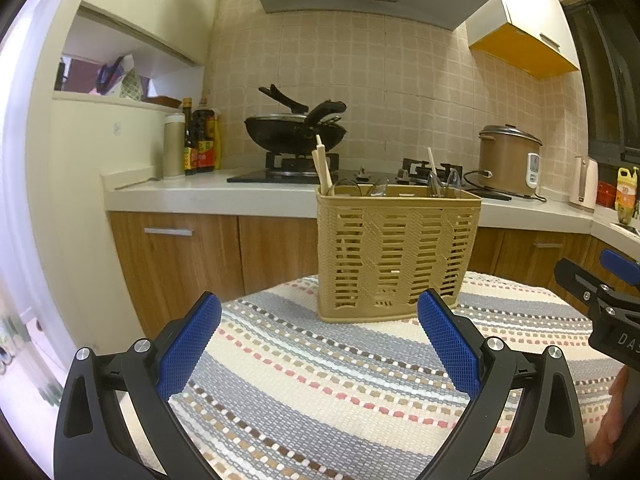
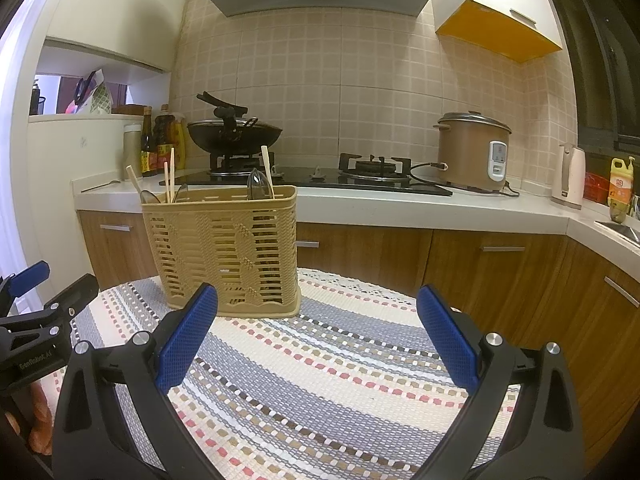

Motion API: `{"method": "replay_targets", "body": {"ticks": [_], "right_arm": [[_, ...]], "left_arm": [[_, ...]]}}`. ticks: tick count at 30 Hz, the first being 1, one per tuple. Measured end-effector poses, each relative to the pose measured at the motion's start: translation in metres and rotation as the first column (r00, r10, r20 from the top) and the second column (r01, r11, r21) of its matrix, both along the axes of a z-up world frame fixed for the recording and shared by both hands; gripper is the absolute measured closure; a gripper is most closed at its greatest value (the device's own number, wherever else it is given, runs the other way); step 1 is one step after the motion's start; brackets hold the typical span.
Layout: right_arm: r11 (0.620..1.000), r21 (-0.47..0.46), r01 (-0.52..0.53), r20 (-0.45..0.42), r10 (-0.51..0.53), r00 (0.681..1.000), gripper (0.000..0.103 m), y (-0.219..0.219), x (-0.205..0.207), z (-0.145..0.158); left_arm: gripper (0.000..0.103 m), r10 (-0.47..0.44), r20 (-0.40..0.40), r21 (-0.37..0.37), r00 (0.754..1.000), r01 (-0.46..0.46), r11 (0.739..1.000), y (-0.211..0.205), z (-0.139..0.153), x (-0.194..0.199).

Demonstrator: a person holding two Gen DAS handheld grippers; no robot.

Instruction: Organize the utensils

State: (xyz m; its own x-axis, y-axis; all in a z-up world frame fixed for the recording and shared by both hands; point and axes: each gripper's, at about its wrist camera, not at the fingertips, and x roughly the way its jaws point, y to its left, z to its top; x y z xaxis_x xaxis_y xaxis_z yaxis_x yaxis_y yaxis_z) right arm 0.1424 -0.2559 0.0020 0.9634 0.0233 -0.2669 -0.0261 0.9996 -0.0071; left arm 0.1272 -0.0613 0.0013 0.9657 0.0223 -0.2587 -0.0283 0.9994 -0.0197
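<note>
A tan lattice utensil basket [image 1: 396, 256] [image 2: 224, 248] stands upright on a striped woven mat [image 1: 320, 380] [image 2: 320, 360]. Wooden chopsticks [image 1: 323, 168] [image 2: 171, 176] and clear plastic spoons [image 1: 378, 188] [image 2: 256, 184] stick out of its top. My left gripper [image 1: 320, 308] is open, held short of the basket, with nothing between its blue pads [image 1: 188, 344]. My right gripper [image 2: 318, 300] is open too, the basket ahead and to its left. Each gripper shows at the edge of the other's view: the right gripper [image 1: 608, 300], the left gripper [image 2: 36, 320].
Behind the mat runs a kitchen counter [image 1: 200, 196] with wooden cabinets below. On it are a black wok [image 1: 294, 132] on a gas hob, sauce bottles [image 1: 200, 144], a brown rice cooker [image 2: 472, 152] and a kettle [image 2: 570, 178]. A person's hand [image 1: 612, 420] shows at lower right.
</note>
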Motion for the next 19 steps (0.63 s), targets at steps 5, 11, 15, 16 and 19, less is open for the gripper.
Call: {"method": "replay_targets", "body": {"ticks": [5, 11, 15, 16, 19], "right_arm": [[1.0, 0.0, 0.0, -0.002, 0.0, 1.0, 0.008, 0.0, 0.0, 0.0], [1.0, 0.001, -0.001, -0.003, 0.001, 1.0, 0.008, 0.0, 0.001, -0.001], [1.0, 0.005, 0.0, -0.003, 0.0, 1.0, 0.008, -0.002, 0.001, -0.001], [1.0, 0.006, 0.0, -0.003, 0.0, 1.0, 0.008, -0.002, 0.001, -0.001], [1.0, 0.008, 0.001, -0.003, -0.001, 1.0, 0.008, -0.002, 0.001, -0.001]], "left_arm": [[0.008, 0.006, 0.012, 0.027, 1.0, -0.006, 1.0, -0.002, 0.002, -0.003], [0.007, -0.001, 0.021, 0.049, 1.0, 0.0, 0.999, -0.005, 0.002, -0.005], [0.007, -0.016, -0.014, 0.0, 1.0, 0.016, 1.0, 0.002, 0.002, -0.002], [0.007, -0.015, -0.021, -0.012, 1.0, 0.015, 1.0, 0.004, 0.002, 0.0], [0.007, -0.007, -0.027, -0.021, 1.0, 0.006, 1.0, 0.007, 0.001, 0.001]]}}
